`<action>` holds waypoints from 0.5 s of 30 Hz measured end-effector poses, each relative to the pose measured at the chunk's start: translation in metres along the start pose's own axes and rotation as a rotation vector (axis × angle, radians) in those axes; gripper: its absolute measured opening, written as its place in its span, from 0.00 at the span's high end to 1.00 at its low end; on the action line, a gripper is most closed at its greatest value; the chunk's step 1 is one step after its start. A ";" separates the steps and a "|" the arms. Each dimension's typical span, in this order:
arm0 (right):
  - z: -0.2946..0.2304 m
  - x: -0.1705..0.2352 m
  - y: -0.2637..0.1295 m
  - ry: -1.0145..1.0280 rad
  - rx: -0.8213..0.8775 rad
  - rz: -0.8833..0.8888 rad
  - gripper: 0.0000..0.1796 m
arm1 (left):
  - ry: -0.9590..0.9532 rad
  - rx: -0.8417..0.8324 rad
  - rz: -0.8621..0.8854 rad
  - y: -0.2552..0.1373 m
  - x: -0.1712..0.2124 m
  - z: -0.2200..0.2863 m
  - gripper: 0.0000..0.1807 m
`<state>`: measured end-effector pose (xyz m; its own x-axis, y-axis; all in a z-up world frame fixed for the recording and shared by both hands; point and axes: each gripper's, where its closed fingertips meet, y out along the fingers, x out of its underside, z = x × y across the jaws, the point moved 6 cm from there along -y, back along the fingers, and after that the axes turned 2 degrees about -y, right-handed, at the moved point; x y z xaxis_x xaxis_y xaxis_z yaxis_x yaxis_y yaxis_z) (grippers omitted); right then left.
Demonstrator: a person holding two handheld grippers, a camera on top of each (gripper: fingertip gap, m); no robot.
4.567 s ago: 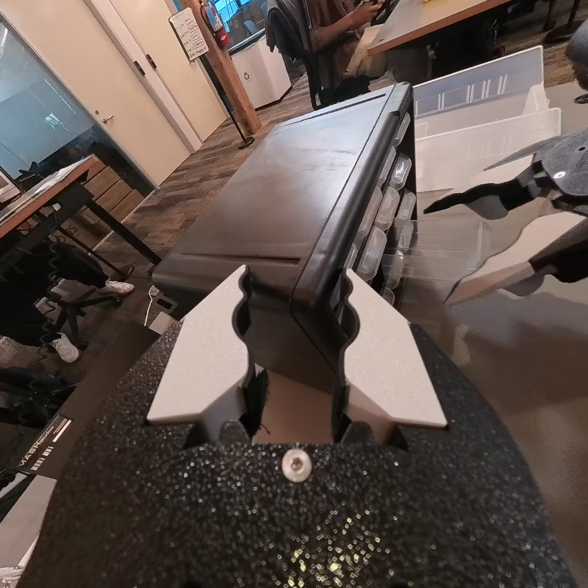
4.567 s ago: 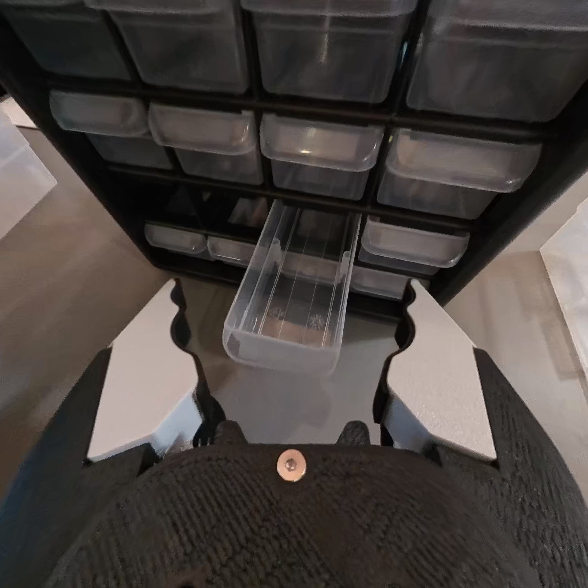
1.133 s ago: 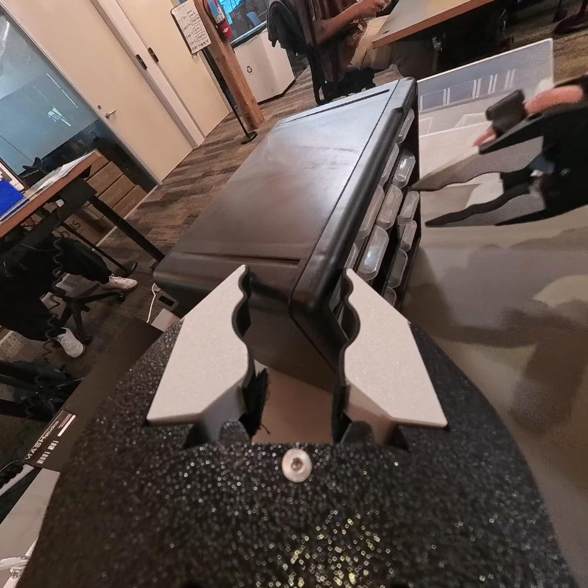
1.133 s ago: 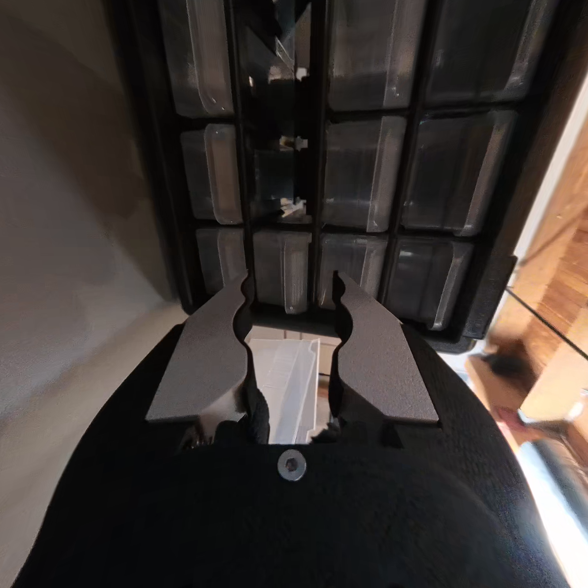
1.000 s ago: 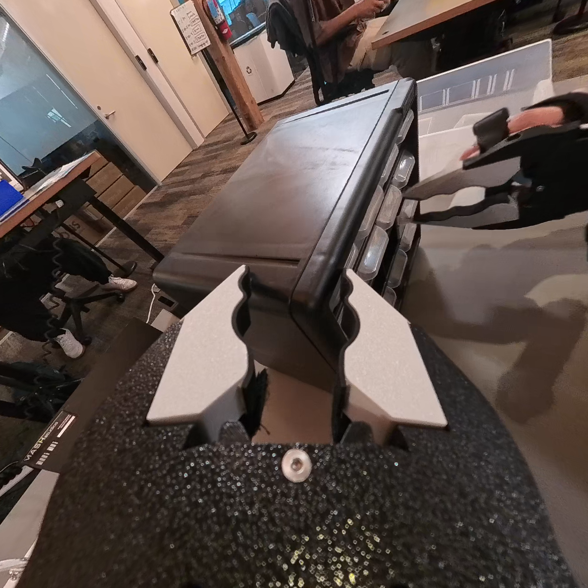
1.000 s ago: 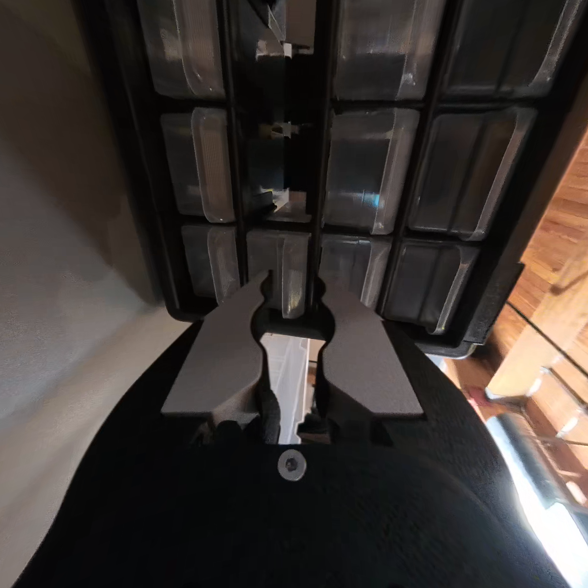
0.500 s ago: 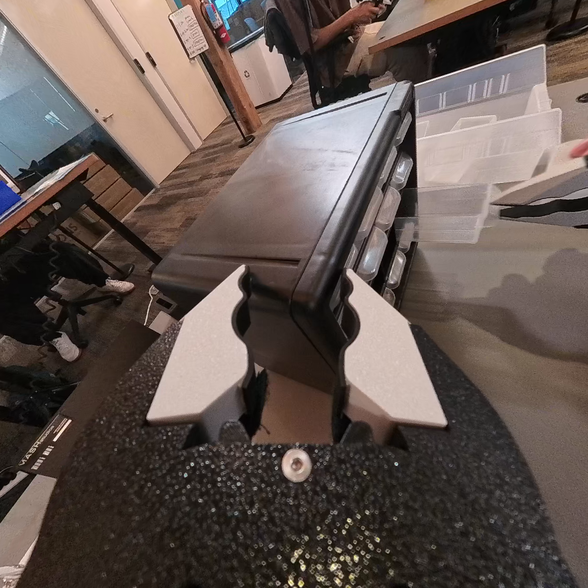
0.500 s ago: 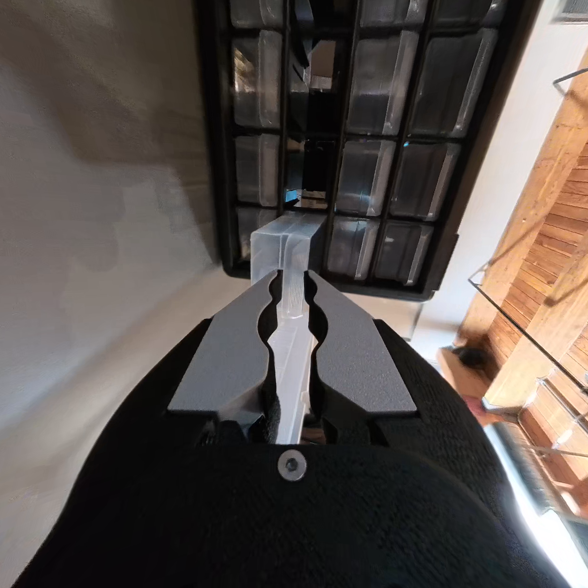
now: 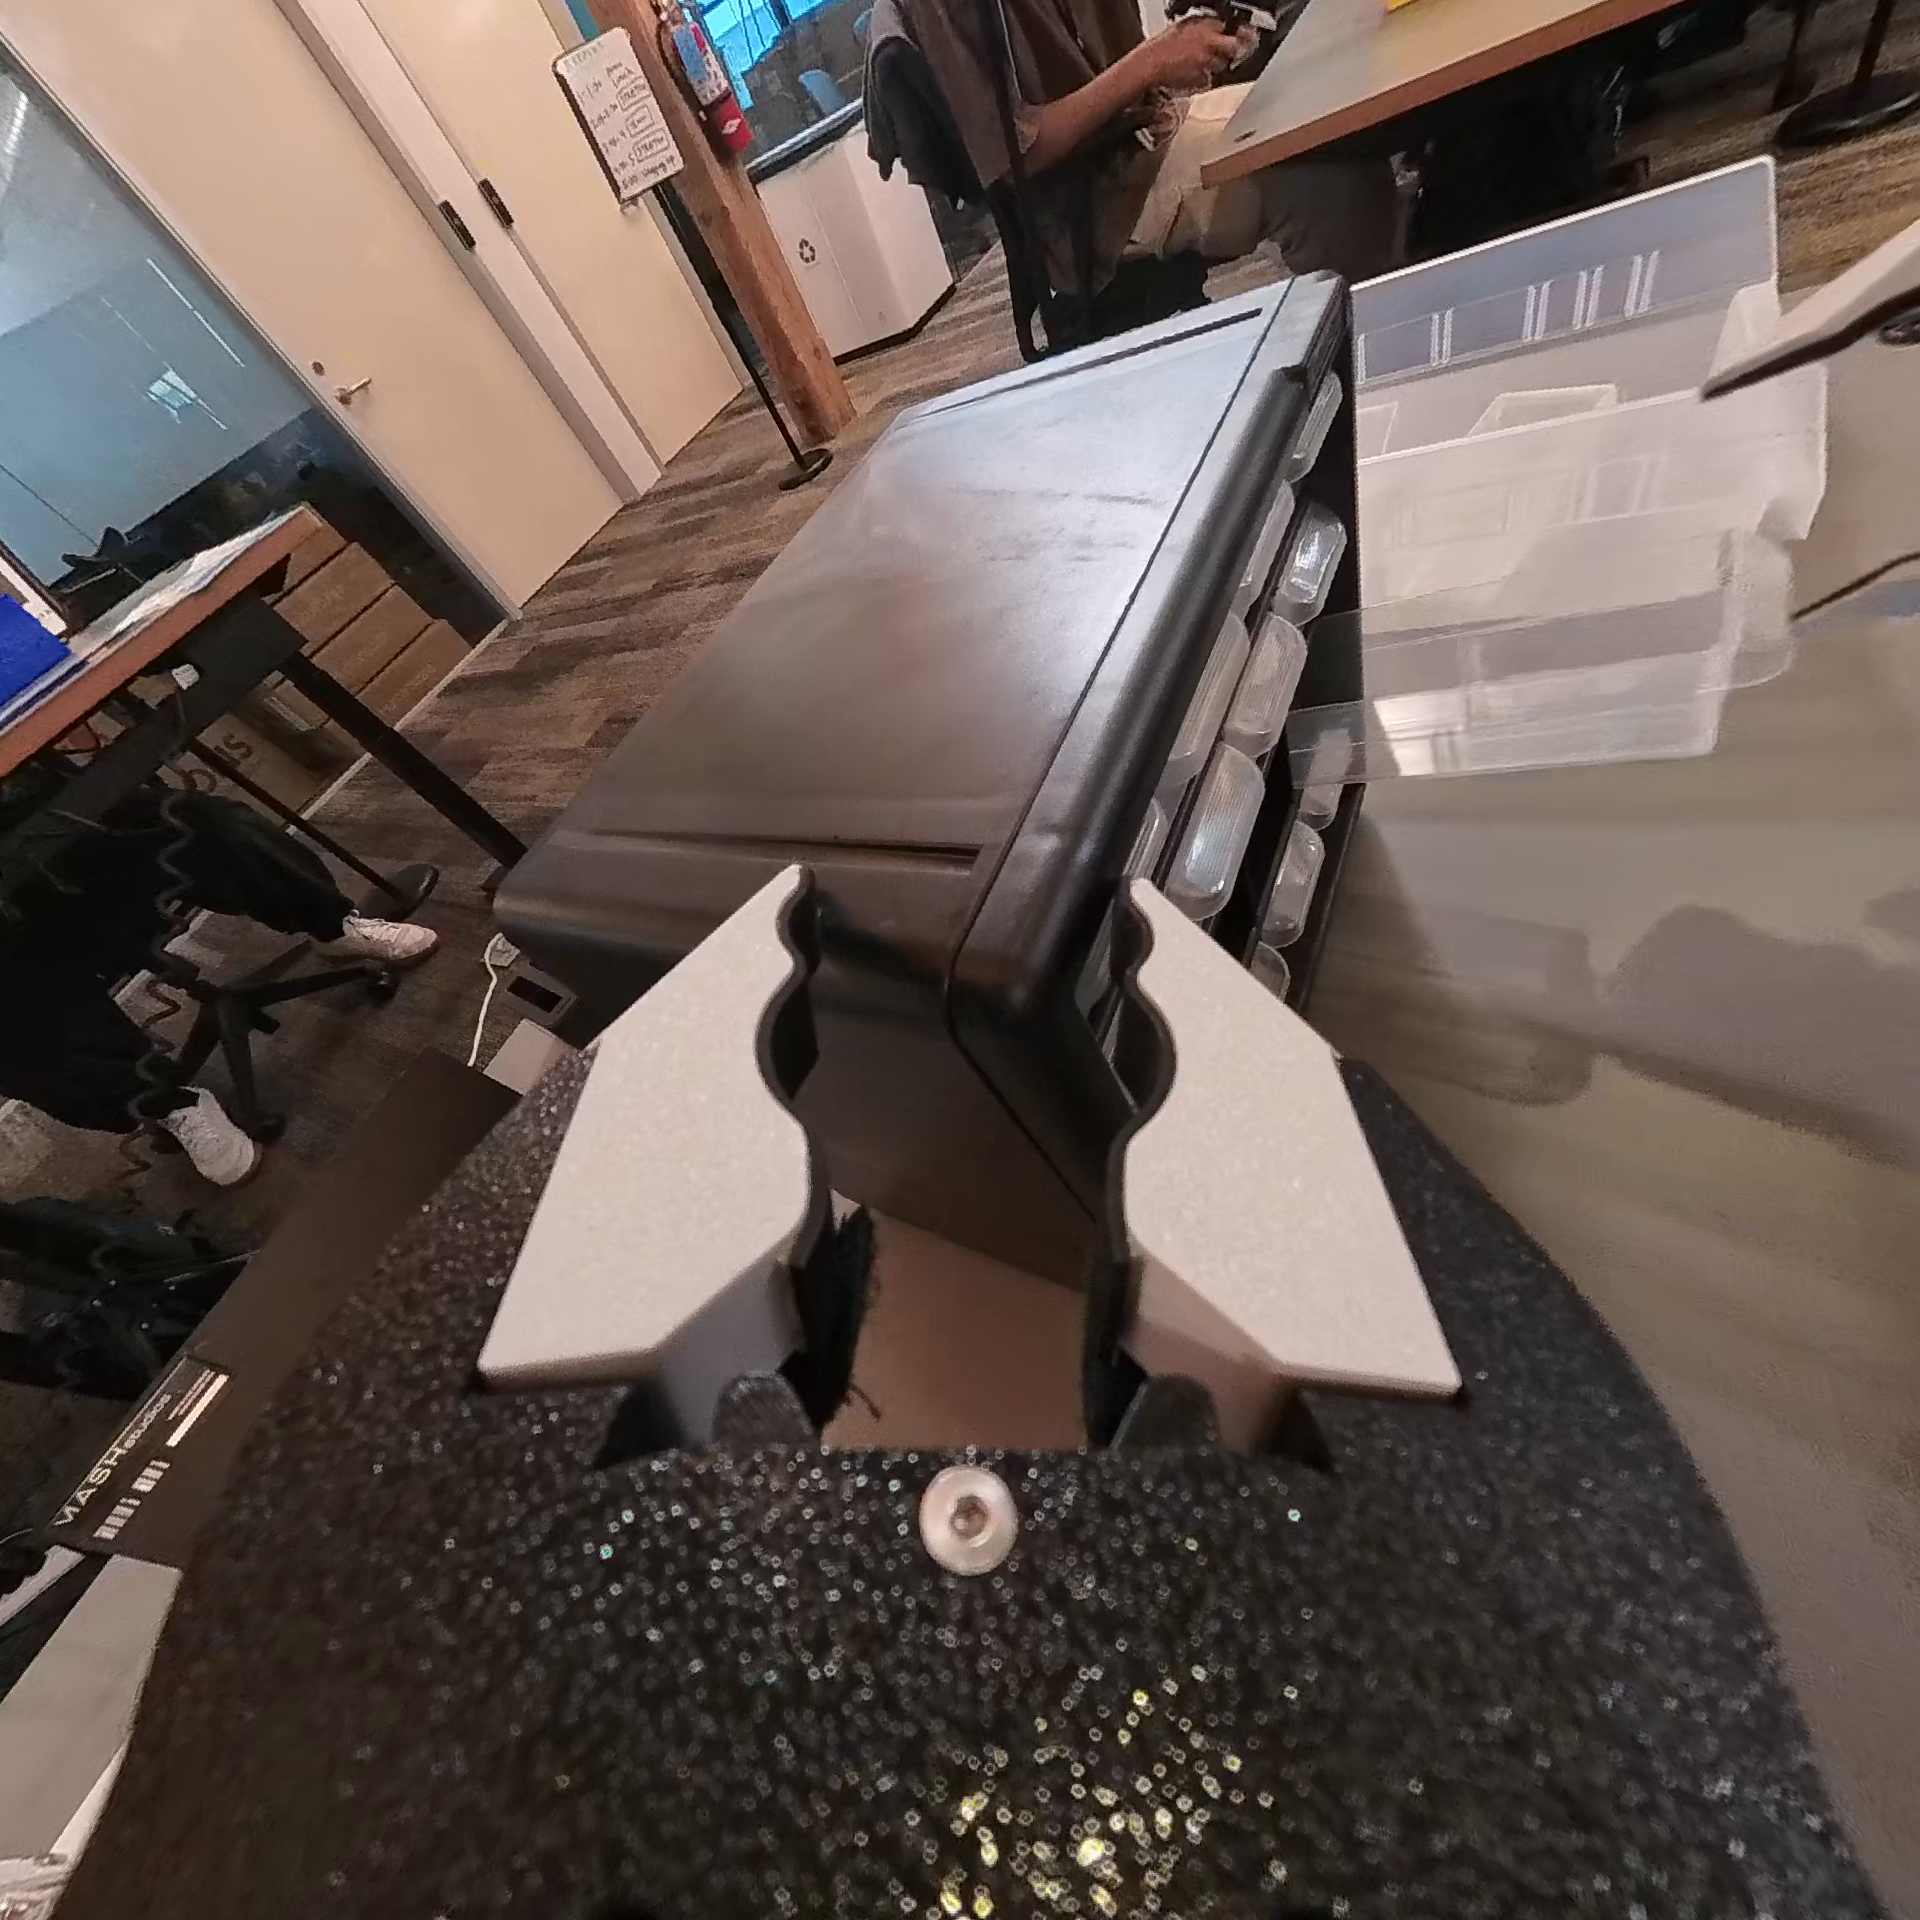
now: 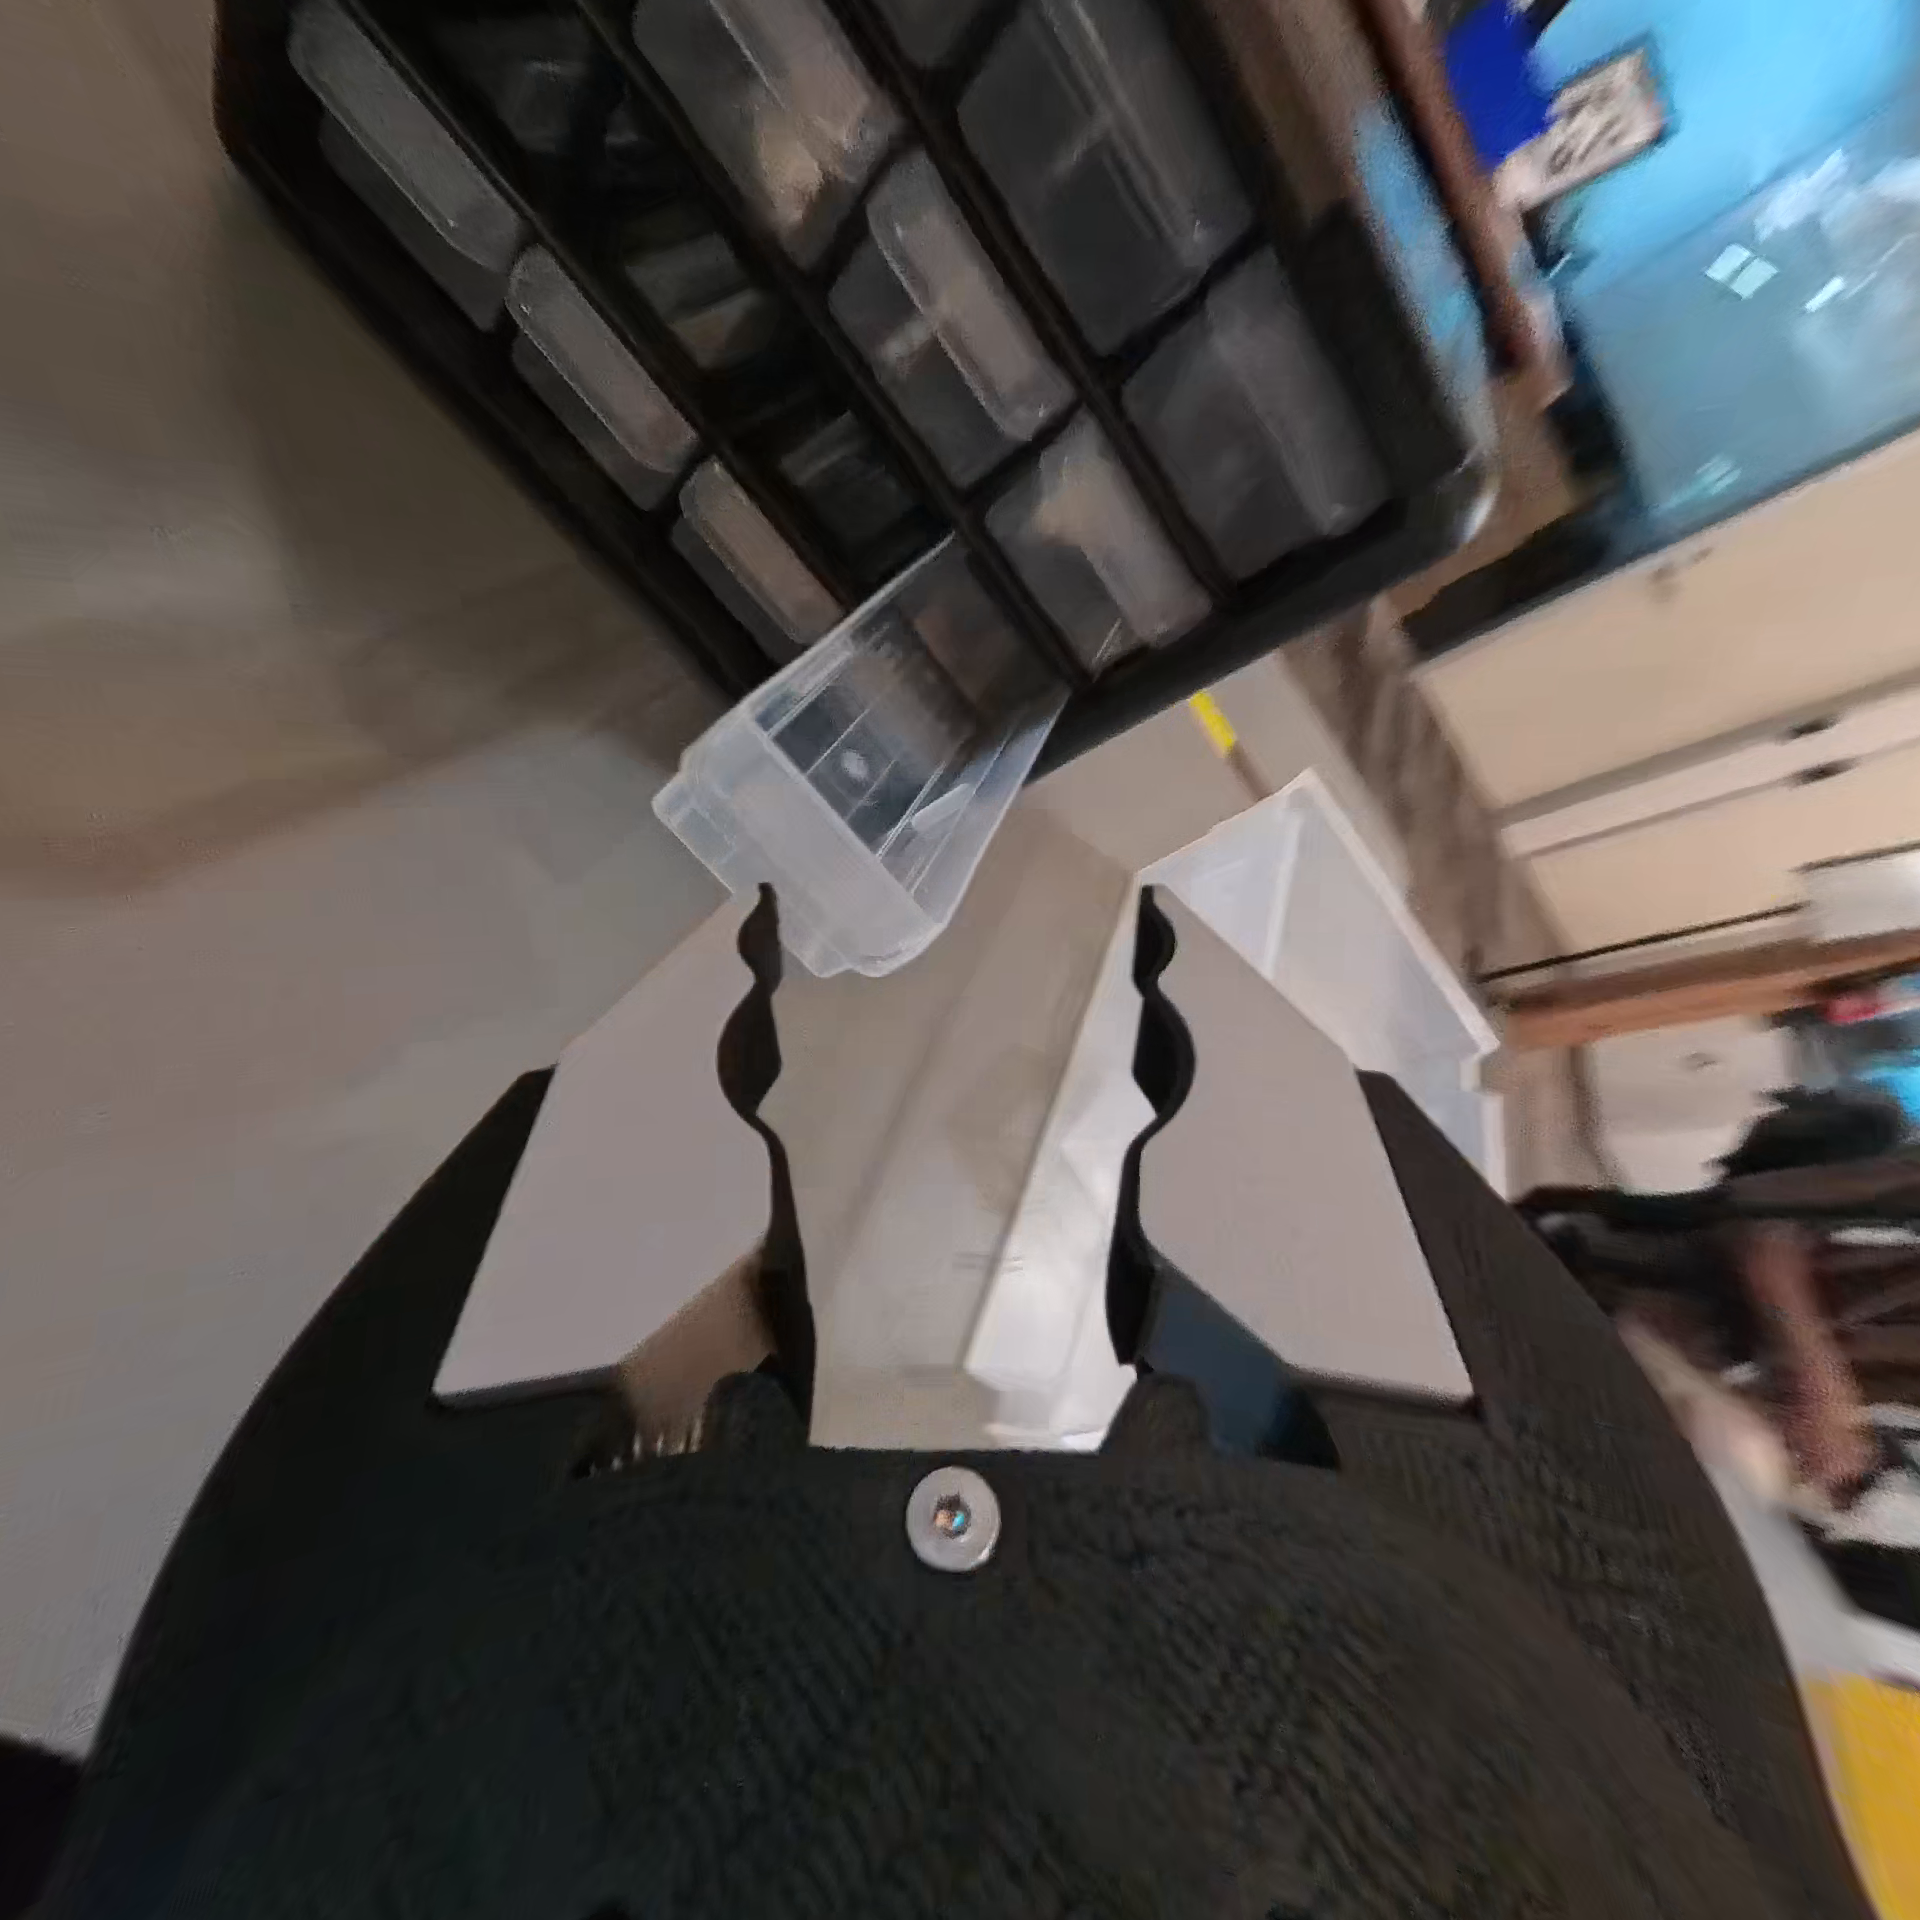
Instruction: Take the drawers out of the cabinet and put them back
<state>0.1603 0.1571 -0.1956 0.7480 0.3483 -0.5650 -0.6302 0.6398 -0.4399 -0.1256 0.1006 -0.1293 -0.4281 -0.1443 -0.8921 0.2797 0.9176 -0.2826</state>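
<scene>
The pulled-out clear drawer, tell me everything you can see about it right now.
The clear drawer is a small, open-topped tray of see-through plastic with a thicker lip at its front. It looks empty. It juts most of the way out of the black cabinet, its back end still in the slot, low on the cabinet front. The right gripper is open just before it; whether a fingertip touches the lip is unclear.

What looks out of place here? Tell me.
One clear drawer sticks far out of the cabinet, unheld: the right gripper is open just short of it. Some slots beside it stand empty.
</scene>
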 end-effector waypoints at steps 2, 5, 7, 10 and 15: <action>0.000 0.006 0.009 0.126 -0.081 -0.024 0.59 | -0.002 0.002 0.003 0.000 0.000 0.000 0.70; -0.002 0.015 0.022 0.282 -0.149 -0.008 0.59 | -0.003 0.005 0.006 0.000 0.000 0.000 0.70; -0.005 0.017 0.029 0.355 -0.181 -0.004 0.58 | -0.003 0.006 0.007 0.000 0.000 -0.001 0.70; -0.008 0.020 0.031 0.370 -0.195 -0.027 0.58 | -0.002 0.005 0.006 0.000 0.000 0.000 0.70; -0.006 0.028 0.023 0.359 -0.224 -0.080 0.52 | -0.004 0.007 0.009 0.000 0.001 -0.001 0.70</action>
<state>0.1658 0.1773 -0.2257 0.7011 0.0176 -0.7129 -0.6327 0.4764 -0.6105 -0.1263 0.1008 -0.1295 -0.4226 -0.1378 -0.8958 0.2894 0.9161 -0.2774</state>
